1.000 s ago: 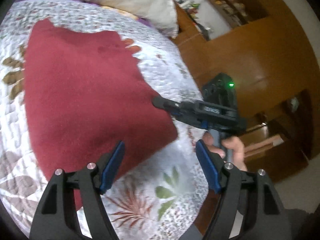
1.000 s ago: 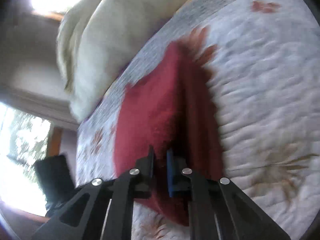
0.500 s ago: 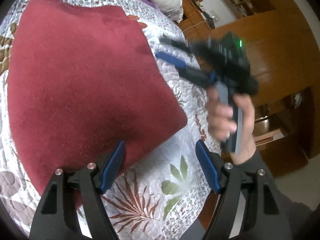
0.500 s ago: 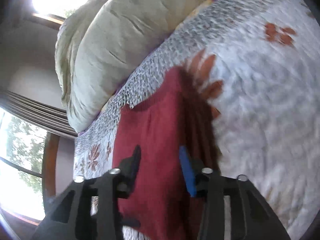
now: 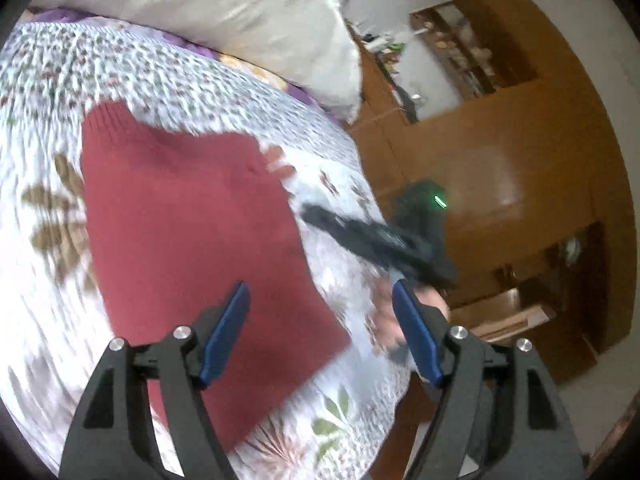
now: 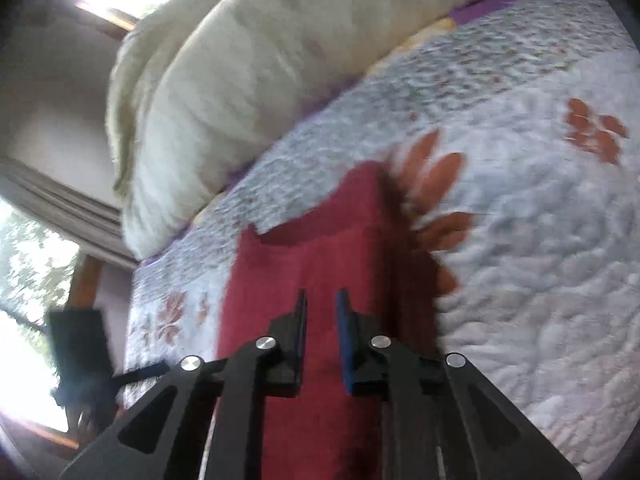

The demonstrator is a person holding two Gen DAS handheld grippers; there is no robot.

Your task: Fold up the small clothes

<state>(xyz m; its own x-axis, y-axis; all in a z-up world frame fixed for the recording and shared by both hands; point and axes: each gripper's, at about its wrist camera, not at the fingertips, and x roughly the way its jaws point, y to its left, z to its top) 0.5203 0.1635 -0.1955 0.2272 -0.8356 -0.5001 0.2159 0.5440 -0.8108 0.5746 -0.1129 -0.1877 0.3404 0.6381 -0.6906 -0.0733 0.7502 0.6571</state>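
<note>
Since half a second ago the right gripper [image 5: 316,214] has dropped from its raised, spread pose beside the cloth to lie low over the quilt [image 5: 208,92], and its jaws have narrowed to a small gap. Around the work sit a cream pillow [image 5: 240,12] at the head of the bed and a wooden cabinet [image 5: 500,168] past the bed's edge; nothing lies on the red garment [image 5: 192,248], which rests flat on the quilt in a folded slab. In the right wrist view the right gripper [image 6: 322,324] hovers above the garment [image 6: 320,264], jaws nearly together with only a slim gap, and whether they pinch any cloth cannot be told. The left gripper [image 5: 320,328] is spread wide, released, over the garment's near corner, holding nothing.
</note>
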